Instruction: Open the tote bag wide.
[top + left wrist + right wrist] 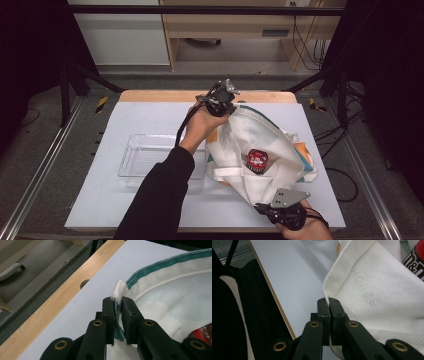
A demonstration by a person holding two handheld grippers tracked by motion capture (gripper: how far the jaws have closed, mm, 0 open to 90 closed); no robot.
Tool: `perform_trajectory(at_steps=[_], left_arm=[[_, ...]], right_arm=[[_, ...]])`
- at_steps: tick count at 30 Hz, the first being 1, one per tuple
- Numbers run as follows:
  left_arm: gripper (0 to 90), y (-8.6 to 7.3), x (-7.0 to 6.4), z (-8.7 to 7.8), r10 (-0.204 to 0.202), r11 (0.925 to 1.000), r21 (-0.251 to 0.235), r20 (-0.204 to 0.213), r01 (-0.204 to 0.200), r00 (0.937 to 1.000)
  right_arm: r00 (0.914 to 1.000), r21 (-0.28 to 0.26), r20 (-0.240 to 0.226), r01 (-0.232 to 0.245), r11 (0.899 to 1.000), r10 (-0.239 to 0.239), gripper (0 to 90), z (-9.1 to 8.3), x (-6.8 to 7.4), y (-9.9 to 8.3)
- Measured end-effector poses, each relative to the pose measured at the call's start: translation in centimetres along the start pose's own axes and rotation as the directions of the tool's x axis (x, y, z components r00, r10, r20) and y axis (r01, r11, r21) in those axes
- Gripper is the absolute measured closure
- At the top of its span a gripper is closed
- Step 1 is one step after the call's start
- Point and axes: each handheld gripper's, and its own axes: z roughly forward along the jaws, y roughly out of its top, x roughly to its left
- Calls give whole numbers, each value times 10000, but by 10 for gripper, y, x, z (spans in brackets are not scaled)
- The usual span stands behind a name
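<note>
A white cloth bag point(260, 145) with a green-edged rim lies on the right half of the white table, its mouth held wide. Inside it sits a red and black can point(257, 161), whose edge also shows in the left gripper view as the can point(203, 332) and in the right gripper view as the can point(415, 260). My left gripper point(226, 102) is shut on the bag's far rim point(120, 291) at the table's back. My right gripper point(265, 206) is shut on the bag's near edge point(329, 293) close to the front edge.
A clear plastic tray point(131, 157) lies left of the bag, partly under the left forearm. The white board point(125, 205) covers a wooden table whose strip point(165, 95) shows at the back. Shelving and cables stand beyond.
</note>
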Motion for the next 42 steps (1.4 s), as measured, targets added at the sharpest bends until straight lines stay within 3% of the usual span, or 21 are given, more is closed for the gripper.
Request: perform_trajectory(at_steps=[15,33,42], left_arm=[[809,-8,-5,5,22,10000,92,48,-23,10000],[781,-12,-9,1,43,9999,107,-47,-42,10000],[681,-12,-14,-1,147,9999,72,-84,-146,9999]], right_arm=[[9994,-89,61,-344,9994,345,860,-1,-4,-2],[9963,-1024,584,-565,9931,628,497,-14,-5,5],[9911,-1673,1094,-575,9842,765,427,-28,-9,10]])
